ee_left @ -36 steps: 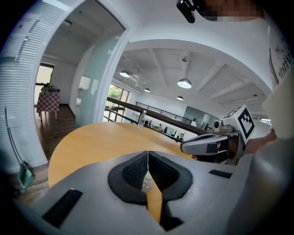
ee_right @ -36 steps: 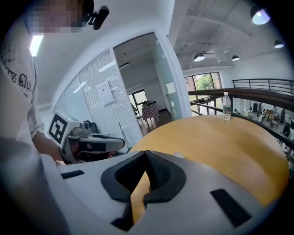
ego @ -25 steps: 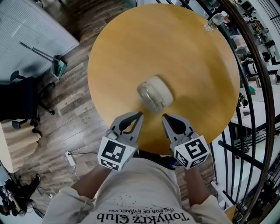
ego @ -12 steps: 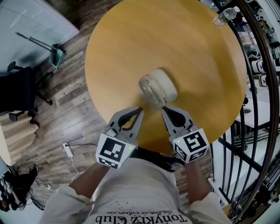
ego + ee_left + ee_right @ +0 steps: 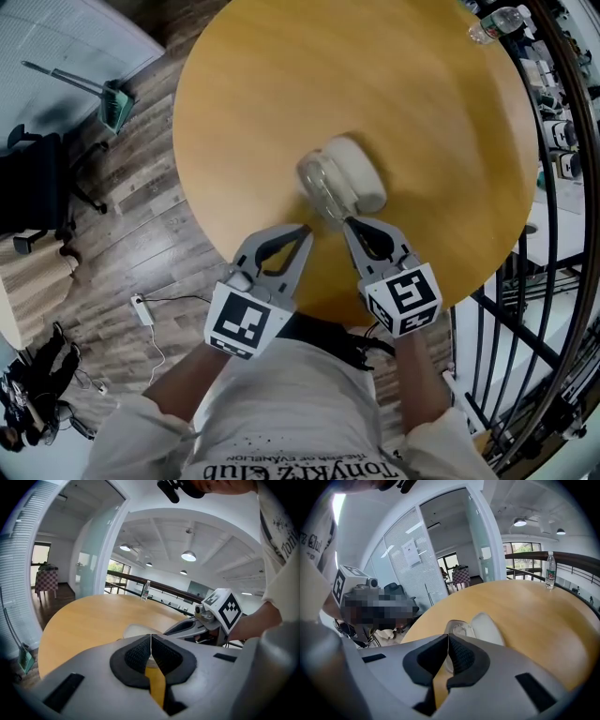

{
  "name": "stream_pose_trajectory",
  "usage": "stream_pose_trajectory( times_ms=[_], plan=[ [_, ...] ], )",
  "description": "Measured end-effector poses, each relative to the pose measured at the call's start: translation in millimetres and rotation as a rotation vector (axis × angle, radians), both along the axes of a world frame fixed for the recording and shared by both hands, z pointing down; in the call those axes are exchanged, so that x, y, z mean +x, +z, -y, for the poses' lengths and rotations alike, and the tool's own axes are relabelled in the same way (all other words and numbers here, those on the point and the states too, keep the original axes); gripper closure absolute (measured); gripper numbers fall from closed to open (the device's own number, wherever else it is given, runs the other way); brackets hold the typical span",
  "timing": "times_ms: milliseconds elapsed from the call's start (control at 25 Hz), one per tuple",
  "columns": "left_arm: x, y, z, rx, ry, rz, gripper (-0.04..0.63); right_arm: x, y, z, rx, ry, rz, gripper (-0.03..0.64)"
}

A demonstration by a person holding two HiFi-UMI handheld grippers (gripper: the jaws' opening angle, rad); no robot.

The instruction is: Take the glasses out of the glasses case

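Note:
A pale grey glasses case [image 5: 339, 180] with a clear near end lies closed on the round wooden table [image 5: 281, 94], a little nearer than its middle. My left gripper [image 5: 305, 228] is shut and empty, its tip just short of the case and to its left. My right gripper [image 5: 347, 223] is also shut and empty, with its tip close against the case's near end. In the right gripper view the case [image 5: 476, 625] lies just beyond the closed jaws [image 5: 448, 637]. The left gripper view has the case [image 5: 136, 630] behind its closed jaws [image 5: 150, 637]. No glasses are visible.
A plastic water bottle [image 5: 494, 23] stands at the table's far right edge. A dark metal railing [image 5: 562, 187] curves close along the right side. On the wooden floor at the left are a dustpan with a broom [image 5: 112, 101], an office chair [image 5: 33, 192] and a power strip [image 5: 142, 311].
Both grippers have crept forward toward the case, still shut. The right tip now sits nearly at the case's near end. The case has not moved on the table.

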State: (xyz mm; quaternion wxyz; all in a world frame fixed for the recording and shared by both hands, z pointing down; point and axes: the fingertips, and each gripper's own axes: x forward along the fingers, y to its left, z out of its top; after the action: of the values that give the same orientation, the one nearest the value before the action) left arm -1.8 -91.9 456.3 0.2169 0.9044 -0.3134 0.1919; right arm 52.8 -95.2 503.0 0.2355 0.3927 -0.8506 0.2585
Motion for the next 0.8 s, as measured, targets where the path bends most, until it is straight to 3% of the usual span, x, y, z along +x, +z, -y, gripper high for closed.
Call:
stream_pose_trajectory(
  times_ms=[680,800],
  plan=[
    [-8,29,-4,-0.067,-0.019,0.003,0.569,0,48,10,-0.063,-0.062,-0.056,0.589],
    [-9,31,-3,-0.072,-0.024,0.003,0.569,-2,53,11,-0.08,-0.079,-0.059,0.561]
  ],
)
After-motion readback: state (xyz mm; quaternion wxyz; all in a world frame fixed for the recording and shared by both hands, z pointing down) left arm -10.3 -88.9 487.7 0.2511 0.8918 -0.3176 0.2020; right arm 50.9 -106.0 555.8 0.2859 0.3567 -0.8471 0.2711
